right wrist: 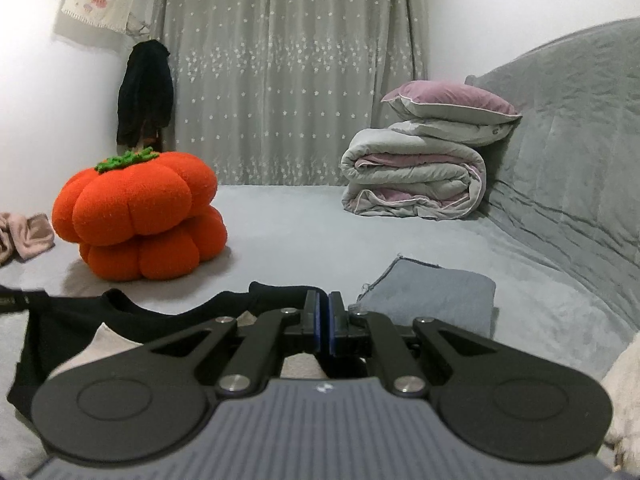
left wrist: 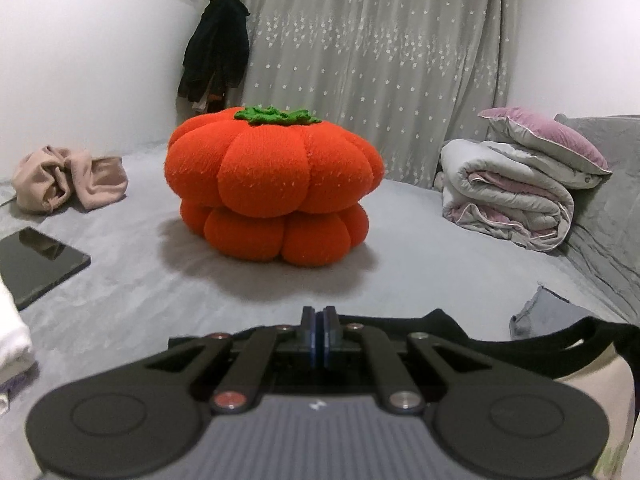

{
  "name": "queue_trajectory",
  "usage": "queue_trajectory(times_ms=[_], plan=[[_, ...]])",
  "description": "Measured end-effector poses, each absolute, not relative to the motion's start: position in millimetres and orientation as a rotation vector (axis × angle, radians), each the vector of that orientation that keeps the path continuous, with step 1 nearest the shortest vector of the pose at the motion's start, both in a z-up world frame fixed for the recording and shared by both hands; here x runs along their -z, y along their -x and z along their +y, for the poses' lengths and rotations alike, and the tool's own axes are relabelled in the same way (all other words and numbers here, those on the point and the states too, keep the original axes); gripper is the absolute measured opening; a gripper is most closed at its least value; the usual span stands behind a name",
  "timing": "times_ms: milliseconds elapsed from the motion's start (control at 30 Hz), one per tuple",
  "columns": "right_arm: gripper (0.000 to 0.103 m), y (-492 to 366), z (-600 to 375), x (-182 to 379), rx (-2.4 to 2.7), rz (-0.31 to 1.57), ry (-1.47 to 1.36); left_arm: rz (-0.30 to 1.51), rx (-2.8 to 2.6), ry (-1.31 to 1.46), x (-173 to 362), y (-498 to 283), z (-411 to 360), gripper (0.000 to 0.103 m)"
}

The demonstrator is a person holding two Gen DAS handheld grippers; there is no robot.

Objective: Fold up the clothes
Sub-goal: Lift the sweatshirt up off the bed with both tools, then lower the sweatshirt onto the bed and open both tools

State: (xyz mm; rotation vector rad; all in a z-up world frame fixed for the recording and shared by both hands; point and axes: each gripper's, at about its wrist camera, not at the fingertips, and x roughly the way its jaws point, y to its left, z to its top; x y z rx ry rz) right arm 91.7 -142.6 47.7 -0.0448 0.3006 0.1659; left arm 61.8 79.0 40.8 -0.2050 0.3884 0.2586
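on the bed (left wrist: 140, 292), going left to right, i see a crumpled beige garment (left wrist: 68, 180) at the far left, a dark phone (left wrist: 36, 264) nearer, the orange pumpkin cushion (left wrist: 272, 188) in the middle, and the rolled quilt (left wrist: 508, 196) with a pillow far right. the thing i am working is the black top (right wrist: 80, 316), spread low and near, stretching between my two tools; a folded blue-grey piece (right wrist: 432, 300) lies just right of it. my left gripper (left wrist: 320, 320) has its jaws pressed together, and black cloth sits right under them, though i cannot tell if any is pinched. my right gripper (right wrist: 324, 312) looks the same: jaws closed, at the top's edge, grip itself hidden. i judge the top light, limp and thin, so it will sag and bunch if held at one spot. best to take it at the shoulder seams or hem corners, one in each tool, where doubled fabric gives a firmer bite and less slip.
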Motion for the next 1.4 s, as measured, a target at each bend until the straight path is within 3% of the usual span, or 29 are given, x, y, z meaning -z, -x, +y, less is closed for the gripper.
queue_trajectory(times_ms=[400,667,1233,1333,1400], plan=[[0.006,-160.5,-129.7,-41.9,-0.157,0.274,0.119,0.336,-0.315,0.018,-47.2,-146.8,69.2,0.003],[0.006,-221.2,-114.2,-9.8,-0.114,0.272,0.155,0.334,-0.364,-0.032,-20.7,-210.1,65.6,0.003],[0.006,-283.5,-95.0,61.1,-0.152,0.537,0.234,0.579,-0.349,0.058,60.3,-266.2,86.6,0.004],[0.008,-284.4,-94.1,60.4,-0.159,0.571,0.224,0.601,-0.325,0.079,55.1,-260.4,88.4,0.007],[0.012,-280.4,-96.3,54.1,-0.162,0.574,0.201,0.612,-0.315,0.088,50.7,-251.1,86.3,0.016]])
